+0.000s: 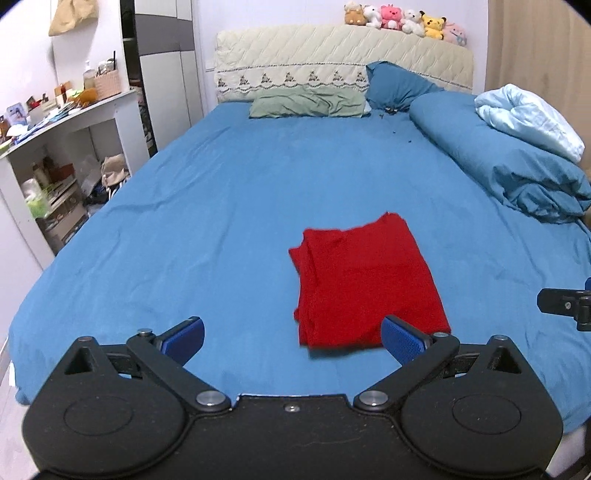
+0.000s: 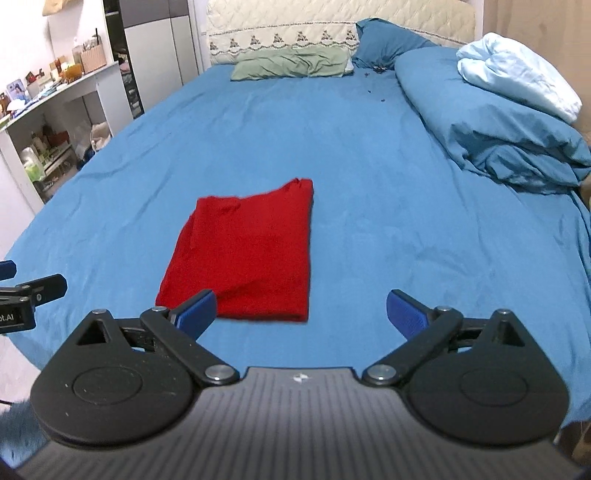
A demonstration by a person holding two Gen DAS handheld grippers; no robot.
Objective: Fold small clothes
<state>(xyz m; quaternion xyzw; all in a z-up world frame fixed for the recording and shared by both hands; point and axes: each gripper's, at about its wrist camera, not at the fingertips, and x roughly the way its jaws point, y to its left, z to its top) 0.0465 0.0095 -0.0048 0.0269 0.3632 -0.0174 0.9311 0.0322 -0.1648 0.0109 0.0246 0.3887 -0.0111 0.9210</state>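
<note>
A red garment (image 1: 364,284) lies folded into a rough rectangle on the blue bed sheet (image 1: 221,206), near the bed's front edge. My left gripper (image 1: 293,339) hovers above and in front of it, open wide, nothing between its blue pads (image 1: 184,338). In the right wrist view the same red garment (image 2: 247,251) sits ahead and to the left. My right gripper (image 2: 301,314) is raised over the sheet (image 2: 388,184), open wide and empty. Each gripper shows at the edge of the other's view: the right gripper (image 1: 565,304) and the left gripper (image 2: 26,291).
A rolled blue duvet (image 1: 509,166) with a pale blue blanket (image 1: 528,118) lies along the bed's right side. A green pillow (image 1: 306,101) and blue pillow (image 1: 399,85) rest against the headboard, plush toys (image 1: 402,20) on top. A cluttered white shelf (image 1: 66,122) stands left.
</note>
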